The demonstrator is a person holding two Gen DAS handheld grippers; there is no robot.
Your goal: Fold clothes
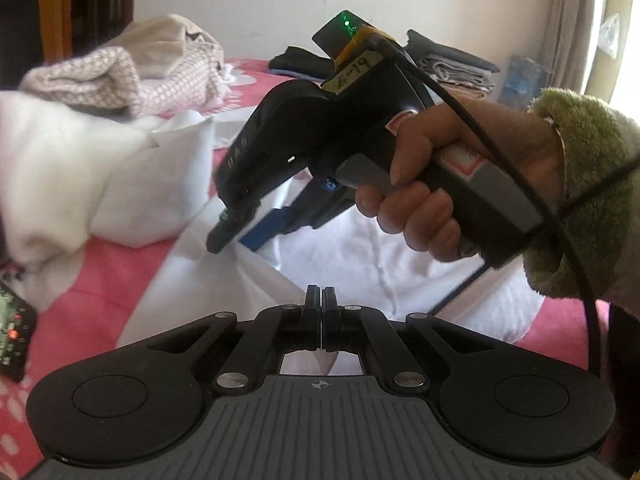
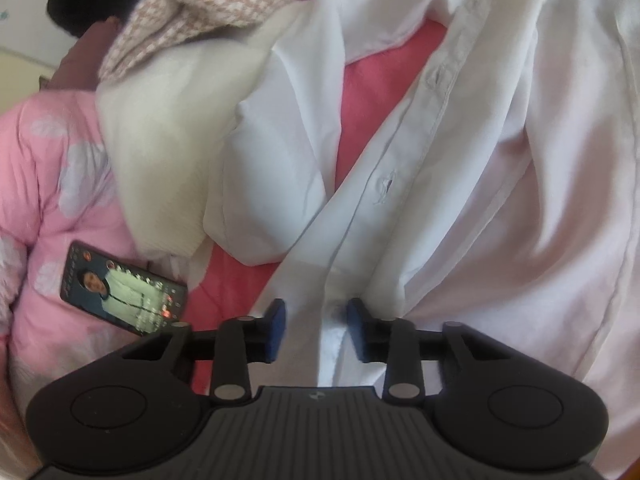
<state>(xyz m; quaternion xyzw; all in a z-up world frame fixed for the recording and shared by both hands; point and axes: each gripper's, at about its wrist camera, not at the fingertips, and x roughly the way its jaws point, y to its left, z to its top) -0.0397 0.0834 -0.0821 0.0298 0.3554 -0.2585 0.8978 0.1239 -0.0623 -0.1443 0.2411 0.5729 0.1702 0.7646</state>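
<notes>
A white button shirt (image 2: 460, 168) lies spread on a pink bedsheet (image 2: 360, 92); it also shows in the left wrist view (image 1: 360, 264). My left gripper (image 1: 321, 300) is shut, and white shirt cloth shows under the closed fingers; whether cloth is pinched I cannot tell. My right gripper (image 2: 316, 324) is open, its blue-padded fingers (image 2: 276, 328) on either side of the shirt's button placket (image 2: 380, 200). The right gripper also shows in the left wrist view (image 1: 240, 232), held by a hand in a green fleece sleeve, tips down at the shirt's edge.
A cream garment (image 2: 160, 140) and a pink checked one (image 2: 192, 12) lie piled to the left. A phone (image 2: 120, 288) with a lit screen rests on a pink quilt (image 2: 40, 168). Folded dark and grey clothes (image 1: 448, 64) are stacked at the bed's far side.
</notes>
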